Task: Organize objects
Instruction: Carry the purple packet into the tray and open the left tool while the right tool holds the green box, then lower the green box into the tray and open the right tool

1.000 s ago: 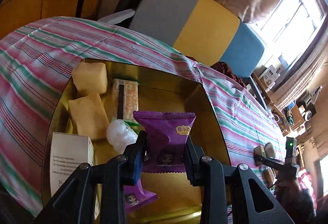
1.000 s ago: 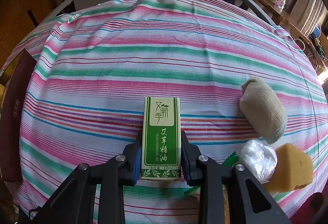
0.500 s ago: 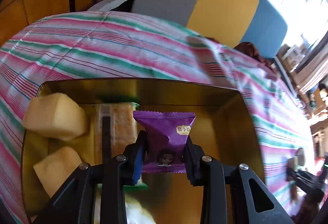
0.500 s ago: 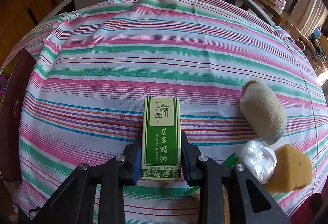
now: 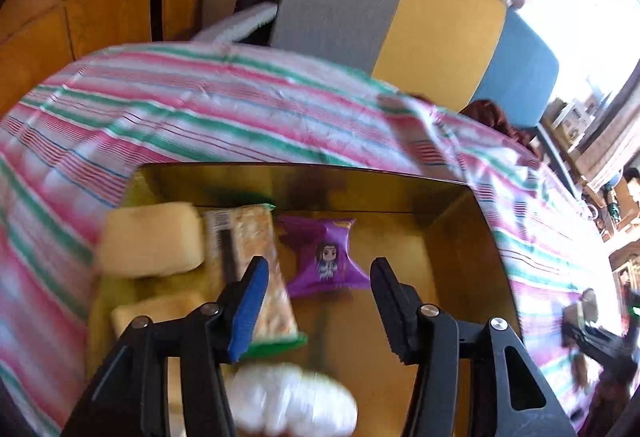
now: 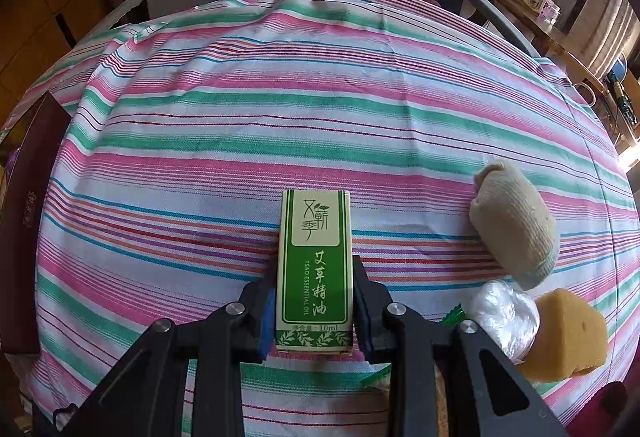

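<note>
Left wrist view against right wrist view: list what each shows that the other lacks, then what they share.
Only the left: the gold tray holding the purple snack packet, a cracker pack and yellow sponges, with the left gripper opening, nothing between its jaws. Only the right: the right gripper shut on the green essential-oil box, and a beige sock. Both: the striped tablecloth.

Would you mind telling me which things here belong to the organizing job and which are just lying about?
Part of the job:
- purple snack packet, lying in the gold tray, free of the opening left gripper
- green essential oil box, held by the right gripper
- rolled beige sock
- yellow sponge

Just lying about:
- striped tablecloth
- grey, yellow and blue chair back
</note>
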`<state>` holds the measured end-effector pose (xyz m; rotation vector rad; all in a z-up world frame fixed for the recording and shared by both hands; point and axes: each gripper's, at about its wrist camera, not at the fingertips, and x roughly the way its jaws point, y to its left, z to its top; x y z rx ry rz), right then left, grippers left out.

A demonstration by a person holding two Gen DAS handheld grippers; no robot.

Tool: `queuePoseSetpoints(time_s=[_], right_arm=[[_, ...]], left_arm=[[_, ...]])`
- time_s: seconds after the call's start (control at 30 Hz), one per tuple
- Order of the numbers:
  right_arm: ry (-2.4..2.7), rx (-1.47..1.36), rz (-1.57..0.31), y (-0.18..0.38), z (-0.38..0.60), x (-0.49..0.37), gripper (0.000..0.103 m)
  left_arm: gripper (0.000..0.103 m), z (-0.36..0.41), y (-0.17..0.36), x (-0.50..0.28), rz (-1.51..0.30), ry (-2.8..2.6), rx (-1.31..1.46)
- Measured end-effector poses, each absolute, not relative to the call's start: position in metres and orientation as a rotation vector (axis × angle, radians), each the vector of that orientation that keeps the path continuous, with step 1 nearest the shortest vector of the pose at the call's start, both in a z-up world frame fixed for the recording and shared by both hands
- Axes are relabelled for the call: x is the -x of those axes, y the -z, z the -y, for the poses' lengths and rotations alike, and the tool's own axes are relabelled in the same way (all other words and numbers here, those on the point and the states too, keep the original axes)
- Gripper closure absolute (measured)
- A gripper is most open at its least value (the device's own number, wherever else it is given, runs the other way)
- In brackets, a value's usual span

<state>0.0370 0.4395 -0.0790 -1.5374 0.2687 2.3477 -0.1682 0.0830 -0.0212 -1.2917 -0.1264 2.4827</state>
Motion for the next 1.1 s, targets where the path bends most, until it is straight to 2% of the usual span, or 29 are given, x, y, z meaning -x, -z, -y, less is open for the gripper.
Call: queuePoseSetpoints(time_s=[0.23, 0.4, 0.5, 0.7, 0.83, 1.1], right_arm=[[-2.34, 1.52, -0.231, 0.077, -0.434, -0.036, 0.072], [-2.402, 1.491, -0.356, 0.055, -0.416, -0.03, 0.072], [-2.541, 1.47, -0.373, 0.023, -0.374, -0.013, 0.072], [-2.811, 1.539, -0.209, -0.02, -0.258, 0.04, 0.072], [-2.827, 1.647, -0.107, -0.01, -0.199, 0.082, 0.072], [-2.68, 1.823, -0.056, 0.043, -0.146, 0.159, 0.072]], left_arm=[[0.045, -0.047, 0.005, 0.093, 0.099, -2.541, 1.172], [0.045, -0.029, 0.004, 0.058, 0.074, -2.566, 1.133], [0.044, -0.022, 0.004, 0.046, 0.044, -2.572, 1.12], [0.044, -0.008, 0.008, 0.039, 0.09, -2.591, 1.106], [0.044, 0.001, 0.009, 0.04, 0.12, -2.603, 1.114], [0.039, 0.01, 0.008, 0.043, 0.145, -2.622, 1.115]])
